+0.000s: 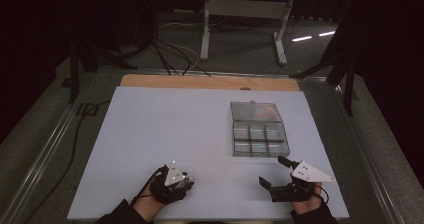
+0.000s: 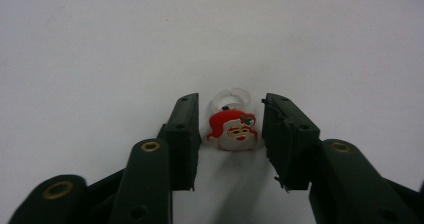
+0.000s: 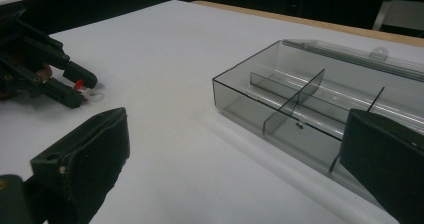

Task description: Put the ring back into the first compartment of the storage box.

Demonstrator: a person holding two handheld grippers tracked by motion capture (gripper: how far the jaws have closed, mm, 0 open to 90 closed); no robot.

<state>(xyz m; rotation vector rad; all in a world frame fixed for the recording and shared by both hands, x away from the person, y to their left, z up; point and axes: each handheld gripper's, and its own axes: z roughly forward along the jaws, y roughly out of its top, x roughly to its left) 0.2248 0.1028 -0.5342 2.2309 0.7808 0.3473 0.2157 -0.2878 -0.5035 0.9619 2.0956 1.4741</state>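
Left gripper, the working tool: we see its two black jaws standing on either side of a small Santa Claus ring, with a thin strip of white surface visible between each pad and the red-and-white face. The jaws are narrowed but not pressing, so we judge that nothing is held yet. No earlier frame is available for comparison.

From largest to smallest: the white table top carries everything. Its near edge runs just under both hands and a wooden strip borders its far edge. A clear compartment box with its lid folded back lies on the right half, far from the left gripper and just ahead of the right gripper. That gripper stands wide open and empty. Its view looks along the box and its dividers.

The relation that matters: the ring sits directly between the left gripper's pads, face toward the camera, with its clear band pointing away along the jaw axis. In the right gripper view the same ring shows at the left gripper's tips. The left hand is plainly the nearer one.

We judge the next move to be a short closing squeeze across the face. Open table lies between ring and box, with nothing in the way.
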